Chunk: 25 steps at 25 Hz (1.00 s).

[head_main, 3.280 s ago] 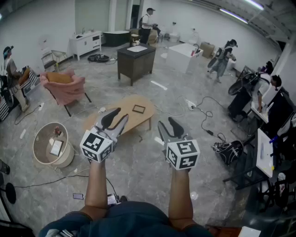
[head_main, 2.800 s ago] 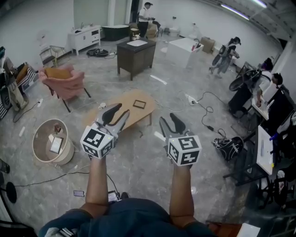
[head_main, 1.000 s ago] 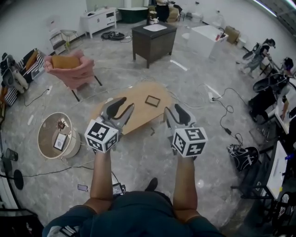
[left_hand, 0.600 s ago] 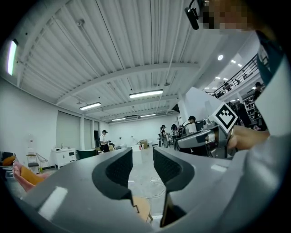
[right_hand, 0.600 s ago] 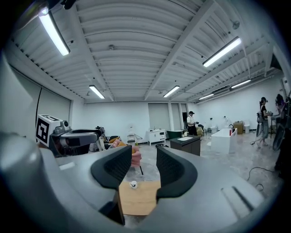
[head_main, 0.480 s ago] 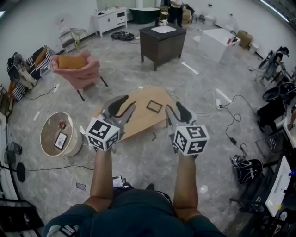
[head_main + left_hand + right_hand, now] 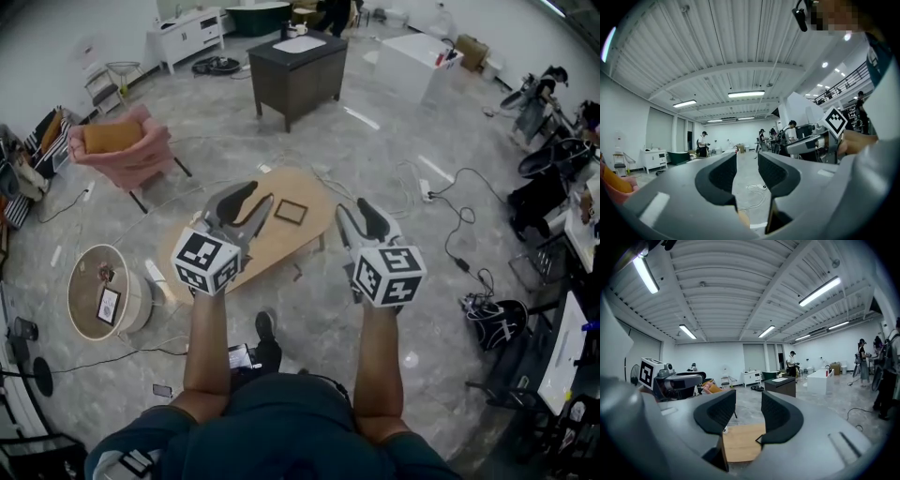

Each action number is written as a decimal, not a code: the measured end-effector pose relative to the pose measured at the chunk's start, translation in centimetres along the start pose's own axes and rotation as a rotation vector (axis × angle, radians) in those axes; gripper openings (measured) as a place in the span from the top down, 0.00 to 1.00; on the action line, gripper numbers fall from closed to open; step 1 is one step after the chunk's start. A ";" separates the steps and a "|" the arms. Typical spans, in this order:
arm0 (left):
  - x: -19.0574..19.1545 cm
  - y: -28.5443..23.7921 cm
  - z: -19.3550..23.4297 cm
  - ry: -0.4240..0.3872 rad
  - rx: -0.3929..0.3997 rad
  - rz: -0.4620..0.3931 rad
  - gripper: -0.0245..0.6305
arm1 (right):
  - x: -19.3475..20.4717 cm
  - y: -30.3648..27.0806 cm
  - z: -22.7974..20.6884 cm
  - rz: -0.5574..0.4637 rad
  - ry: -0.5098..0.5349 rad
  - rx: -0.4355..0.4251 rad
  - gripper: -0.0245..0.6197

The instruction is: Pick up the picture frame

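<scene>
A small dark picture frame [image 7: 291,212] lies flat on a low oval wooden table [image 7: 277,242] in the head view, between my two grippers and beyond them. My left gripper [image 7: 246,199] is held out in the air at the left, jaws apart with nothing in the gap. My right gripper [image 7: 359,216] is held out at the right, also open and empty. In the right gripper view the wooden table [image 7: 740,442] shows below the jaws; the frame is hidden there. The left gripper view looks level across the hall over bare floor.
A pink armchair [image 7: 122,150] stands far left, a round side table [image 7: 101,300] with a small framed card near left. A dark cabinet [image 7: 295,67] and a white counter [image 7: 412,66] lie beyond. Cables [image 7: 441,220] trail on the floor at right; people stand along the right wall.
The view has drawn closer to the wooden table and tilted down. Both grippers stay held out, open and empty, now flanking the frame more closely.
</scene>
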State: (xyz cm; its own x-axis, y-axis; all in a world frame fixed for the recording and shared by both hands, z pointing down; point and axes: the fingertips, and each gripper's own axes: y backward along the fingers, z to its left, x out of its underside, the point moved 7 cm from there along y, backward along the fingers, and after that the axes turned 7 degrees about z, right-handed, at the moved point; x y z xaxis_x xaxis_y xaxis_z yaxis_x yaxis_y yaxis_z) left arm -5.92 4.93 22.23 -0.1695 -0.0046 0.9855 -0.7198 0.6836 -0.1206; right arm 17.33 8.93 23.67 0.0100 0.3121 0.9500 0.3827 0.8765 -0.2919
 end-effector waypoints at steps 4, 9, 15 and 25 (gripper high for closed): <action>0.5 -5.0 2.8 0.008 0.060 -0.021 0.75 | -1.1 -3.1 -2.6 0.001 0.000 0.062 0.68; 0.9 -9.8 8.2 0.011 0.117 -0.016 0.75 | -2.7 -8.6 -4.2 0.007 -0.025 0.113 0.68; 1.6 -15.4 14.3 0.012 0.165 -0.001 0.75 | -3.7 -15.2 -6.4 0.024 -0.064 0.154 0.68; 3.3 -21.3 22.4 0.045 0.207 0.003 0.75 | -5.3 -24.3 -8.3 0.072 -0.083 0.195 0.68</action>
State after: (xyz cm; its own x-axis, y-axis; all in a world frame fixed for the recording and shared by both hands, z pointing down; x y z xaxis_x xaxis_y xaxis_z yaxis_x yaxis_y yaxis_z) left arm -6.23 -25.96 25.34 -0.1454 0.0328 0.9888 -0.8432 0.5188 -0.1412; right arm 15.69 -17.03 26.69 -0.0479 0.3987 0.9158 0.1982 0.9025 -0.3825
